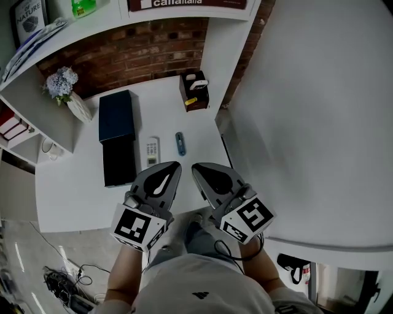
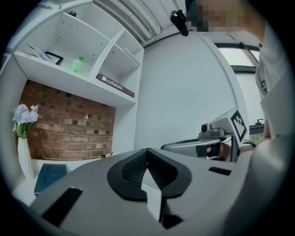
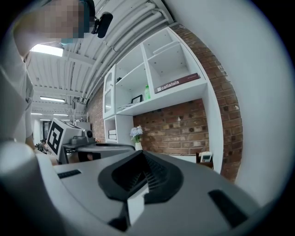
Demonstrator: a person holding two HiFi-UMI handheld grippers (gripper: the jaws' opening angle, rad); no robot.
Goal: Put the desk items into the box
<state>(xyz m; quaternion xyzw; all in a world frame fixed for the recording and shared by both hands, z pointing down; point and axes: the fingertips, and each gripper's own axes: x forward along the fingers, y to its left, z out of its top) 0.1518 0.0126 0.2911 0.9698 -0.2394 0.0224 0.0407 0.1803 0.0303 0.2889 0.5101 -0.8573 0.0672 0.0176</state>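
L gripper [image 1: 174, 167] & R gripper [image 1: 197, 168] were both pressed together, empty, hovering near the body; prob. pre-start, since remote [image 1: 151, 151] & box [image 1: 116, 116] sat untouched on worktop [image 1: 73, 196].

White desk [image 1: 67, 196], dark blue box [image 1: 116, 115], red-brown brick wall [image 1: 135, 49], white remote [image 1: 152, 151], blue pen [image 1: 180, 143]

Cut off by the head view's top edge: green bottle [image 1: 83, 6], framed print [image 1: 29, 17], lettered spine [image 1: 184, 3]; too small to identify: slim blue item [image 1: 180, 143] on the desk [image 1: 73, 190], contents of the brown organizer [image 1: 194, 92]; in the left gripper view, hidden largely behind the left gripper [image 2: 148, 161]: dark blue box [image 2: 48, 177]; clipped at the head view's bottom-left corner: floor cables [image 1: 61, 285].
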